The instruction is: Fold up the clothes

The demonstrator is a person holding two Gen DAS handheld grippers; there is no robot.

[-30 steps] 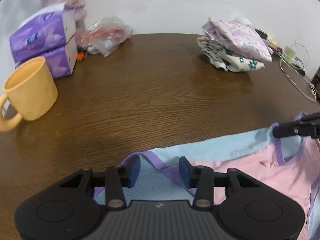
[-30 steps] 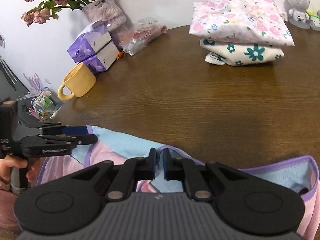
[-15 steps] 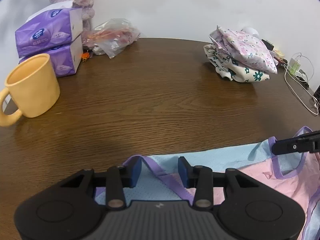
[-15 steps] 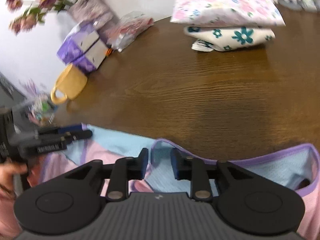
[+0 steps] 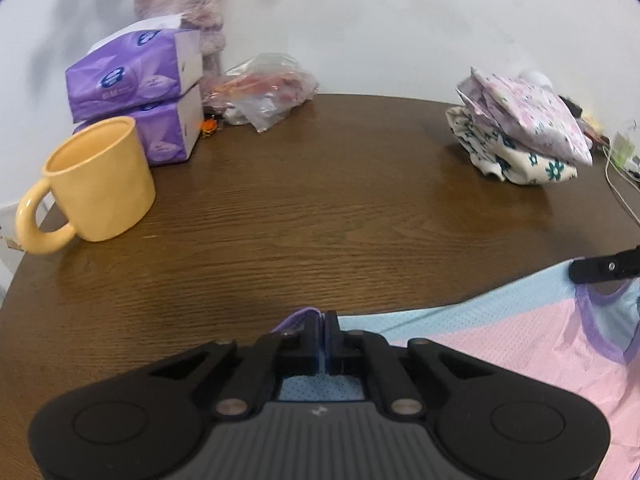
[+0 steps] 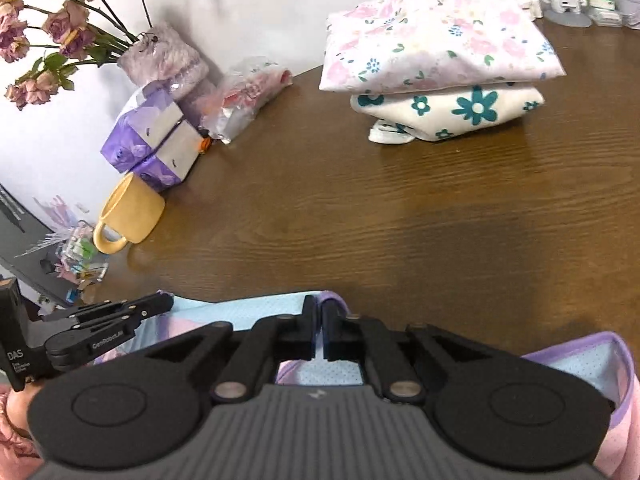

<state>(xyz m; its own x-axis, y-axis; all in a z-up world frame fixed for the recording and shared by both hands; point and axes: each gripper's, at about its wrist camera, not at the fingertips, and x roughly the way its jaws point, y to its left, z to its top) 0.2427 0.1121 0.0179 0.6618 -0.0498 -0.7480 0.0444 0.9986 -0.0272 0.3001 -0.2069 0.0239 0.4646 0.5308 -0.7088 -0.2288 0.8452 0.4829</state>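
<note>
A pink and light-blue garment with purple trim [image 5: 500,336] lies at the near edge of the round wooden table [image 5: 320,208]. My left gripper [image 5: 323,320] is shut on its purple-trimmed edge. The garment also shows in the right wrist view [image 6: 248,312], where my right gripper [image 6: 319,312] is shut on another part of the trimmed edge. The right gripper's fingertips [image 5: 592,270] show at the right of the left wrist view. The left gripper's fingertips [image 6: 152,306] show at the left of the right wrist view.
Two folded floral garments [image 6: 440,72] are stacked at the far right of the table. A yellow mug [image 5: 96,188], two purple tissue packs [image 5: 140,92], a plastic bag [image 5: 264,92] and a flower vase [image 6: 164,60] stand at the far left. A white cable [image 5: 620,200] lies at the right edge.
Both grippers have closed on the garment's trimmed edge; the left was open in both earlier frames, the right reopened half a second ago and then shut. Both views have shifted slightly.
</note>
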